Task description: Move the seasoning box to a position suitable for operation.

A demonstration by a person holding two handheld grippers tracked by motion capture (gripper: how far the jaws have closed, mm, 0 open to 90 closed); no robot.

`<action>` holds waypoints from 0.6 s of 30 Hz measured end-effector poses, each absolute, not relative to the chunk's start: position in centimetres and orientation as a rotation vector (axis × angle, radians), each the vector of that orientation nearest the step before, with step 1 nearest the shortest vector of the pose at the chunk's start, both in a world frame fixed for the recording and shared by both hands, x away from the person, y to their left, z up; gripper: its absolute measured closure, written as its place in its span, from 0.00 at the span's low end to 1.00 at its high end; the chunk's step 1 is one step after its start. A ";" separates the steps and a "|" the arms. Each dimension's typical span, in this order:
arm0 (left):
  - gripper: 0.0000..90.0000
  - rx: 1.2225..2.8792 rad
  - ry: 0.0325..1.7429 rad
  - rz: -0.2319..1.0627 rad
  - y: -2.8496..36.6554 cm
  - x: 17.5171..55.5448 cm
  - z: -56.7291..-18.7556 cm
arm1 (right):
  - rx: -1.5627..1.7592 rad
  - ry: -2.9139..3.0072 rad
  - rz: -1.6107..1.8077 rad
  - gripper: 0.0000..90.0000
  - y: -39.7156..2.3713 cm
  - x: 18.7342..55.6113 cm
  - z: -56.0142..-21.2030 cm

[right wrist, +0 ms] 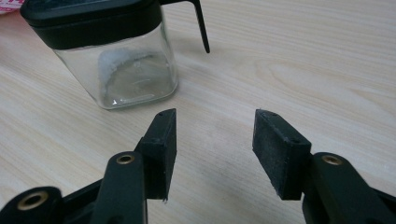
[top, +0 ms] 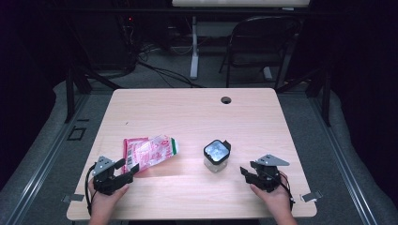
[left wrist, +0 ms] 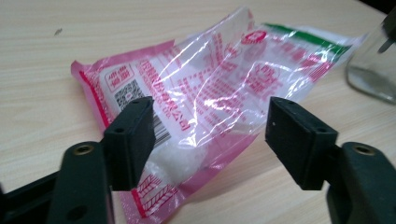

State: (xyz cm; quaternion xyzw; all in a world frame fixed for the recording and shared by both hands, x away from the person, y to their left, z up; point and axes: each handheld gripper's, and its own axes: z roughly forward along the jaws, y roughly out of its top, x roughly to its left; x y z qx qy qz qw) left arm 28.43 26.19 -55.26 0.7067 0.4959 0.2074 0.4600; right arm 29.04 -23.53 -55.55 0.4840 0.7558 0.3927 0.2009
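From the high view, a light wooden surface (top: 197, 117) is being seen with a pink and clear plastic bag (top: 149, 152) lying left of centre and a small square glass jar (top: 216, 156) with a black lid standing right of centre, the two set apart. The left tongs (top: 131, 165) are being held by the left hand (top: 107, 193) at the near left edge, with their jaws spread and their tips reaching the near corner of the bag. The right tongs (top: 246, 173) are being held by the right hand (top: 272, 194) at the near right, jaws apart and empty, pointed toward the jar but short of it. A cable hole (top: 226, 100) is being shown near the far edge, and a folding chair (top: 263, 42) is standing on the floor beyond.

In the left gripper view, the left tongs (left wrist: 209, 135) are being held open around the bag's (left wrist: 210, 88) near end; white grains are being seen gathered inside that end. Whether either pad is touching the plastic cannot be told. The jar's (left wrist: 373, 70) glass edge is being caught at the right.

In the right gripper view, the right tongs (right wrist: 215, 149) are being held open over bare surface (right wrist: 303, 70), nothing between them. The jar (right wrist: 121, 65) is standing just beyond the left jaw, upright, a little white residue being visible inside, and a black lever is hanging down from its lid.
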 end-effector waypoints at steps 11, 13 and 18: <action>0.24 1.707 1.183 0.478 26.2 28.3 -54.9 | 1.299 2.100 1.117 0.55 -22.4 28.9 -55.2; 0.26 1.721 1.201 0.492 26.2 28.2 -55.0 | 1.318 2.095 1.129 0.55 -22.5 29.1 -55.0; 0.26 1.747 1.239 0.499 26.5 28.1 -55.0 | 1.318 2.117 1.138 0.55 -22.2 29.8 -54.1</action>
